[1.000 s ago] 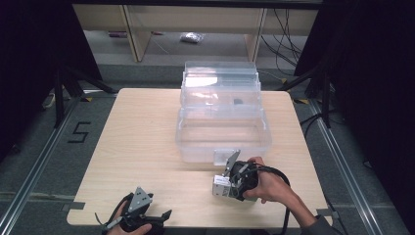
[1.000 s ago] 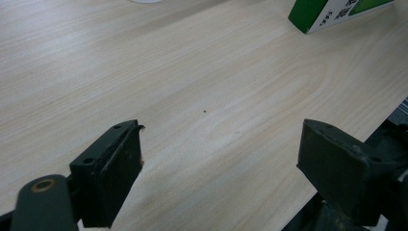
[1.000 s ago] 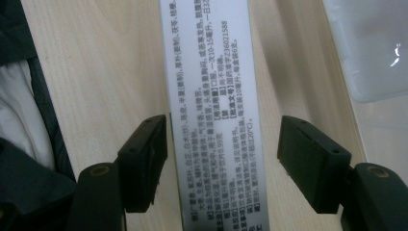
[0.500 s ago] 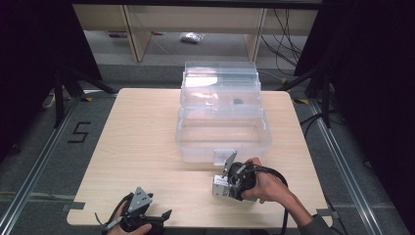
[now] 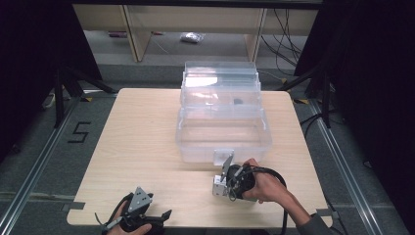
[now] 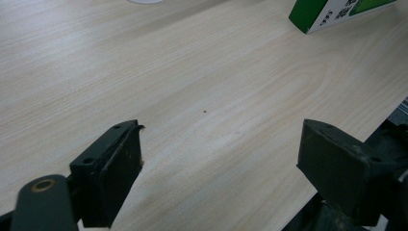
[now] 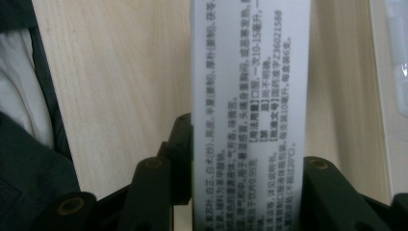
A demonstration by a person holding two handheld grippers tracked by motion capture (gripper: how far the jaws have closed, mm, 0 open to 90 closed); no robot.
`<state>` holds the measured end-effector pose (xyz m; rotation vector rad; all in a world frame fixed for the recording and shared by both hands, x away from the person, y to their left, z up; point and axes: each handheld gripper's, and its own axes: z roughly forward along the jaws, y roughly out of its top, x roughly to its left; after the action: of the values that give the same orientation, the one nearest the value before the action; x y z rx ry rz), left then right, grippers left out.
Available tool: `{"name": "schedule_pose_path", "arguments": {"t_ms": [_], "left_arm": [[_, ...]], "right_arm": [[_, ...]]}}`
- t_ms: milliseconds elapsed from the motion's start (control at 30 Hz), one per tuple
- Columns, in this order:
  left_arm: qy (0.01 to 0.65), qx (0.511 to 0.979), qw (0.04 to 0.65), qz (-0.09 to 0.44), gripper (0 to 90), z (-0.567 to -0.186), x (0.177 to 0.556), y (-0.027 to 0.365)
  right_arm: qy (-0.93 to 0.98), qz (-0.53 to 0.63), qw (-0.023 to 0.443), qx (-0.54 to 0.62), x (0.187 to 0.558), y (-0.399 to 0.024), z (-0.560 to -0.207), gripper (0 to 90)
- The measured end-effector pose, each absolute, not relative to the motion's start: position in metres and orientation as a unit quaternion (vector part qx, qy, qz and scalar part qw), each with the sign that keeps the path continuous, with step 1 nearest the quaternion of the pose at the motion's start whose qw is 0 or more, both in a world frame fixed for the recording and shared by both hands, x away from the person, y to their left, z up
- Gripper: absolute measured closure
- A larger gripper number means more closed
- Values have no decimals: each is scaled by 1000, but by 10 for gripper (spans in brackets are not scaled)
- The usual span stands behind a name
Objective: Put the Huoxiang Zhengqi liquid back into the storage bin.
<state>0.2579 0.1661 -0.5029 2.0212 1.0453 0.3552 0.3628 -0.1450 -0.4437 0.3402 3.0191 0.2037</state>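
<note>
Each gripper has two black blocky jaws with brass-coloured screws at their bases. The left gripper (image 5: 164, 215) carries a grey three-cornered plate behind its jaws. The right gripper (image 5: 215, 186) has a silvery block, with a black cable looping behind it. A grey sleeve (image 5: 318, 226) covers the right forearm.

The right gripper (image 5: 221, 185) lies low just before the bench's (image 5: 147, 142) near edge, its jaws having just closed on the box (image 7: 249, 96), the hand (image 5: 266, 188) wrapped round its body. The left gripper (image 5: 164, 215) rests at the bench's near left corner, jaws wide apart.
</note>
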Motion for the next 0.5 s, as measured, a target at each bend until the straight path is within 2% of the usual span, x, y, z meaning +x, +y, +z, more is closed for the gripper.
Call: {"name": "schedule_pose_path", "arguments": {"t_ms": [500], "left_arm": [[414, 803, 404, 142, 149, -503, 258, 167]], "right_arm": [[990, 86, 62, 95, 373, -149, -413, 645]]}}
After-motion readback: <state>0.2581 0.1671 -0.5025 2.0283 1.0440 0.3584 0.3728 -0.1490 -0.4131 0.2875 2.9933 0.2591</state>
